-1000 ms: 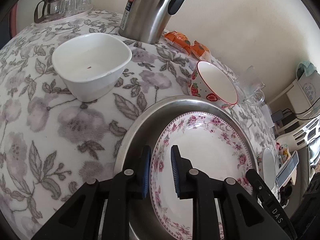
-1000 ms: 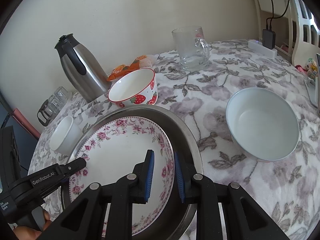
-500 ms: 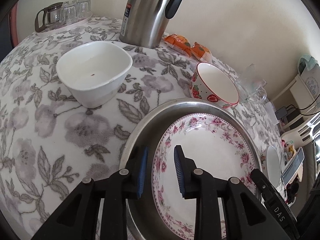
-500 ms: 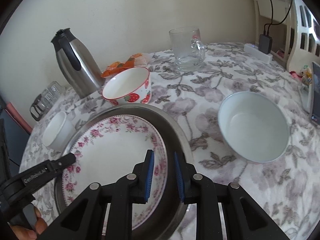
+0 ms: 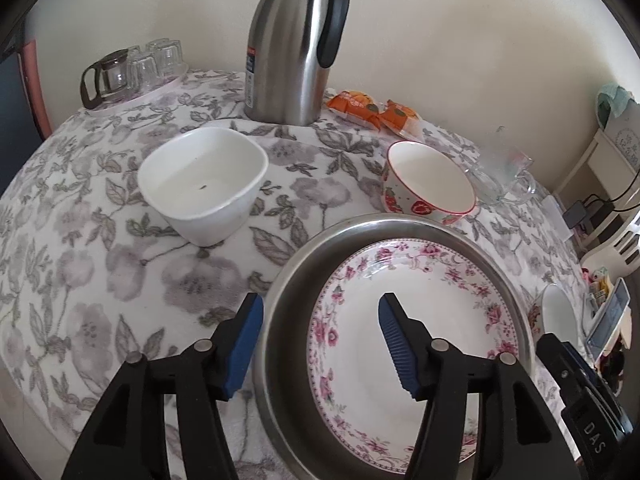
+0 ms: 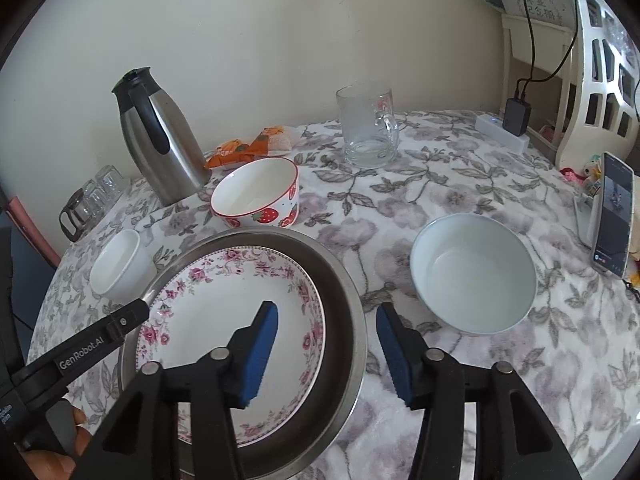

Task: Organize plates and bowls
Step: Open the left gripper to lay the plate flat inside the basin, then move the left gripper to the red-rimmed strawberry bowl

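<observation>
Worktop (image 6: 460, 200) under floral cloth, round. Steel tray (image 6: 348, 320) sits near edge, floral plate (image 6: 224, 312) lying flat inside it. White round bowl (image 6: 472, 280) at 3 o'clock of the tray, apart from it. Thermos jug (image 5: 292, 48) at 12, against the wall. Square white bowl (image 5: 204, 184) at 10 o'clock, strawberry bowl (image 5: 428, 184) at 1 o'clock just beside the tray rim; both upright. Glass mug (image 6: 368, 128) behind the strawberry bowl.

Left tongs (image 5: 320, 344) have just been opening: jaws now about half apart, straddling the tray's 9 o'clock rim and plate edge, pads not pressing anything. Right tongs (image 6: 326, 350) likewise just been opening, half apart over the tray's 3 o'clock rim, holding nothing.
</observation>
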A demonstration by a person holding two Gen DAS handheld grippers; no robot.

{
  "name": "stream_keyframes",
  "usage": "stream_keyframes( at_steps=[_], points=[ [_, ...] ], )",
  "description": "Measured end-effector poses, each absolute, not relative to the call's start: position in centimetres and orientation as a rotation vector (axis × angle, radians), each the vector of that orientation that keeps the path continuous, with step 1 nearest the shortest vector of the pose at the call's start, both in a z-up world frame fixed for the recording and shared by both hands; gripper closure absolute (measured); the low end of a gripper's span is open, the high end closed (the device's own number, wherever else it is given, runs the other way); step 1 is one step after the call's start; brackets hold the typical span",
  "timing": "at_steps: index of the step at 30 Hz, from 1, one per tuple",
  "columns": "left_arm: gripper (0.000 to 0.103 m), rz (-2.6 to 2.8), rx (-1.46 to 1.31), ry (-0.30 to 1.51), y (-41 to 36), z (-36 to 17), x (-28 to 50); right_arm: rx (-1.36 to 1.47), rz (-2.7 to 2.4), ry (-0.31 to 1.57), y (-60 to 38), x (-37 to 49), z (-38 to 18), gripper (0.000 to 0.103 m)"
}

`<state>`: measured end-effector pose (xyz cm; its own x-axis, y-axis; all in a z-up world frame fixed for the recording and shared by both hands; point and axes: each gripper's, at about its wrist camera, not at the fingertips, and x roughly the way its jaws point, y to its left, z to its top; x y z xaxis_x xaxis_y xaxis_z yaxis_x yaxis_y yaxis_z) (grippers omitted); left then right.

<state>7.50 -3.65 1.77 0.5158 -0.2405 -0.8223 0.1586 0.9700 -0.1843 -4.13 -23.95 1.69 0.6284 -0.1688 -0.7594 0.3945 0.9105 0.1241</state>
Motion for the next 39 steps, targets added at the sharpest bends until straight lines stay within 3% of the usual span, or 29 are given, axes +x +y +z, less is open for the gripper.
stream_keyframes(
  at_steps=[4, 9, 12, 18, 24, 39],
  points=[
    [0.041, -0.191, -0.093, 1.045, -3.1, 1.1, 7.6, 0.268, -0.361, 0.880, -24.3, -4.1, 0.6, 0.047],
    [0.039, -0.137, -0.063, 1.057, -2.9, 0.7, 7.6, 0.253, -0.371, 0.899, -24.5, -4.2, 0.0, 0.034],
    [0.020, -0.117, -0.046, 1.059, -2.9, 0.5, 7.6, 0.246, -0.371, 0.907, -24.5, -4.2, -0.2, 0.027],
    [0.017, -0.070, -0.007, 1.042, -2.7, 0.5, 7.5, 0.263, -0.378, 0.920, -24.9, -4.3, -0.4, 0.019],
    [0.008, -0.035, 0.017, 1.023, -2.8, 0.8, 7.3, 0.260, -0.382, 0.914, -25.0, -4.5, -0.2, 0.000],
    [0.005, -0.108, 0.050, 0.959, -5.3, 2.7, 5.4, 0.337, -0.474, 0.797, -28.1, -7.6, 3.0, 0.000]
  ],
)
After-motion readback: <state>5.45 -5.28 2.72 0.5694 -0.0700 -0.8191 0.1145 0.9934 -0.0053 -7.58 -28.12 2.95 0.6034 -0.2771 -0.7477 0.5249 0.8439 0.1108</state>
